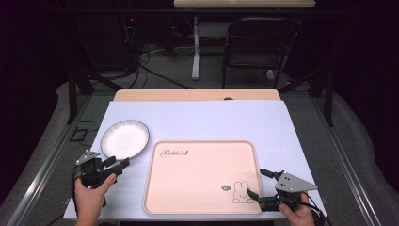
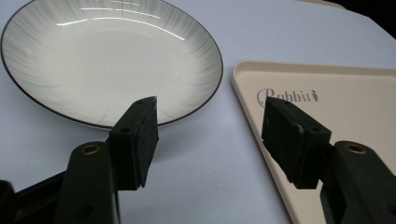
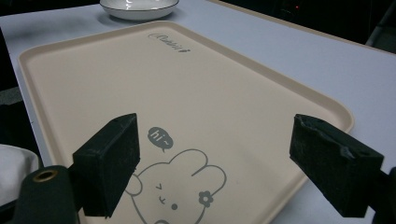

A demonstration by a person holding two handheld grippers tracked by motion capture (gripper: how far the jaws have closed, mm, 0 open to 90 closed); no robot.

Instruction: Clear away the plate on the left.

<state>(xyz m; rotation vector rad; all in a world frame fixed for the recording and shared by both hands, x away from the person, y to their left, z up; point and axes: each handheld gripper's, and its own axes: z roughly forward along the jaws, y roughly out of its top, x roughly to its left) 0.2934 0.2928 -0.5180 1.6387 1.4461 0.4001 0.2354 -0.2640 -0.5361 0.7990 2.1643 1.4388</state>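
Note:
A white plate (image 1: 125, 139) with a dark rim lies on the white table cover at the left. A beige tray (image 1: 202, 176) printed with a rabbit drawing (image 1: 241, 193) lies in the middle. My left gripper (image 1: 121, 163) is open just below the plate's near edge, jaws empty; in the left gripper view the plate (image 2: 107, 60) sits just beyond the jaws and the tray (image 2: 345, 112) is to the right. My right gripper (image 1: 258, 183) is open at the tray's near right corner, jaws spread above the rabbit drawing (image 3: 177, 186), holding nothing.
The white cover (image 1: 211, 120) spans a wooden table (image 1: 197, 94). Beyond the table stand a black chair (image 1: 256, 44) and a white table leg (image 1: 195, 47), with cables on the floor. Metal rails (image 1: 350, 165) run along both sides.

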